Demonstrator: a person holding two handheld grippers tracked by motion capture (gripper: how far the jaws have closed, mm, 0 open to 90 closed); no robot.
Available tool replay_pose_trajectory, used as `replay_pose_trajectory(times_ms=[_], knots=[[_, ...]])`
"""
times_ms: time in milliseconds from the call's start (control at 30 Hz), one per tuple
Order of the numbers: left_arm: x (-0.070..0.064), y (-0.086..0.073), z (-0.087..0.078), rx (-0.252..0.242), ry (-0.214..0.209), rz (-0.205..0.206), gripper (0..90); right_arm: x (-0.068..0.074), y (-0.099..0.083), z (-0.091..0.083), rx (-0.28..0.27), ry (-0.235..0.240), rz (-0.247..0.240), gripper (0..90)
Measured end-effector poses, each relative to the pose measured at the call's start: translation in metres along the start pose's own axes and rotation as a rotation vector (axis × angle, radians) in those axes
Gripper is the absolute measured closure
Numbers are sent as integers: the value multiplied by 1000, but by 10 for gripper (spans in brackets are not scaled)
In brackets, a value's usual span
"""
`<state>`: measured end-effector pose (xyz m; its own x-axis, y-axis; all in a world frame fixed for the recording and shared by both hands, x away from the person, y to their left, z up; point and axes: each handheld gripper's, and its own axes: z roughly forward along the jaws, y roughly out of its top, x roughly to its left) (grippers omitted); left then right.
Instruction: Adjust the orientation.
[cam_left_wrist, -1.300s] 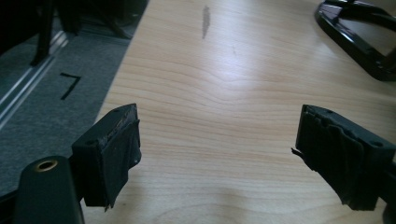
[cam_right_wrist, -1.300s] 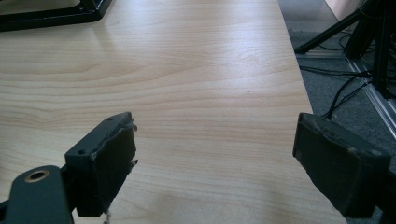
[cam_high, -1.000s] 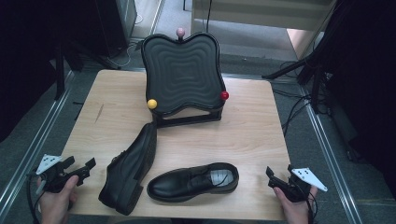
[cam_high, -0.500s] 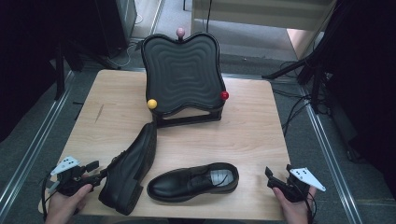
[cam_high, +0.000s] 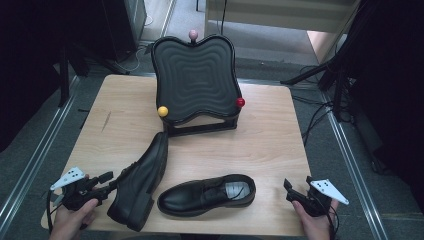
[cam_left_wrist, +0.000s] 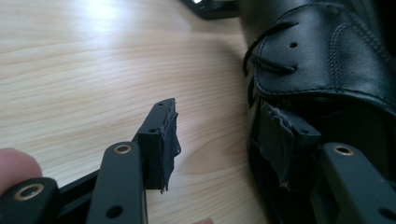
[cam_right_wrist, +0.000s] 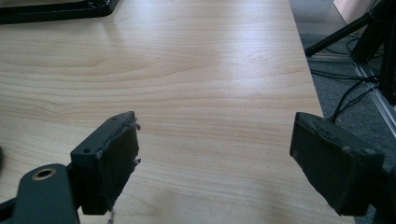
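Two black leather lace-up shoes lie at the near side of the wooden table (cam_high: 270, 140). The left shoe (cam_high: 140, 182) (cam_left_wrist: 322, 65) lies tipped on its side, toe pointing away. Its partner, the right shoe (cam_high: 207, 195), rests on its sole with the toe to the left. My left gripper (cam_high: 111, 181) (cam_left_wrist: 219, 140) is open at the left shoe's heel end. One jaw is over bare wood, the other against the shoe's dark opening, with the shoe's edge between them. Near the table's right front corner, my right gripper (cam_high: 290, 191) (cam_right_wrist: 215, 158) is open over bare wood with nothing between its jaws.
A black wavy stand (cam_high: 195, 82) leans upright at the back middle, with a yellow ball (cam_high: 162, 111), a red ball (cam_high: 240, 102) and a pink ball (cam_high: 193, 34) on it. Cables and metal rails lie on the floor (cam_high: 345, 145) to the right.
My left gripper has moved right along the front edge until its jaws reach the left shoe. The right gripper and both shoes have stayed put.
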<state>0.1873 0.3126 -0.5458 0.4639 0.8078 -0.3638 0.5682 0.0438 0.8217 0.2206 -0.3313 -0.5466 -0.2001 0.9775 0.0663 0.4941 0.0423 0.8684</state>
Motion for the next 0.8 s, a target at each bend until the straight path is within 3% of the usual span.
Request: replay_pose_trajectory(times_ms=[100, 200, 300, 367, 500, 567, 633, 733, 800], knots=[[-4, 1, 0, -18, -64, 9, 461, 0, 0, 0, 0, 0, 3, 157], [-7, 0, 3, 19, -116, 25, 442, 0, 0, 0, 0, -1, 3, 157], [-14, 0, 7, 47, -130, 56, 439, 0, 0, 0, 1, -1, 3, 157], [-17, 1, 9, 44, -141, 50, 438, 0, 0, 0, 2, -1, 4, 157], [-21, 6, 7, 9, -211, 20, 425, 0, 0, 0, 2, -1, 6, 157], [-26, 10, 8, 4, -196, 32, 432, 0, 0, 0, 2, -2, 5, 157], [-33, 15, 9, 1, -210, 50, 457, 0, 0, 1, 3, -2, 1, 157], [-36, 25, 7, -12, -168, 53, 519, 0, 0, 1, 3, -5, 3, 157], [-37, 29, 7, -24, -153, 81, 578, 0, 0, 0, 3, -6, 6, 157]])
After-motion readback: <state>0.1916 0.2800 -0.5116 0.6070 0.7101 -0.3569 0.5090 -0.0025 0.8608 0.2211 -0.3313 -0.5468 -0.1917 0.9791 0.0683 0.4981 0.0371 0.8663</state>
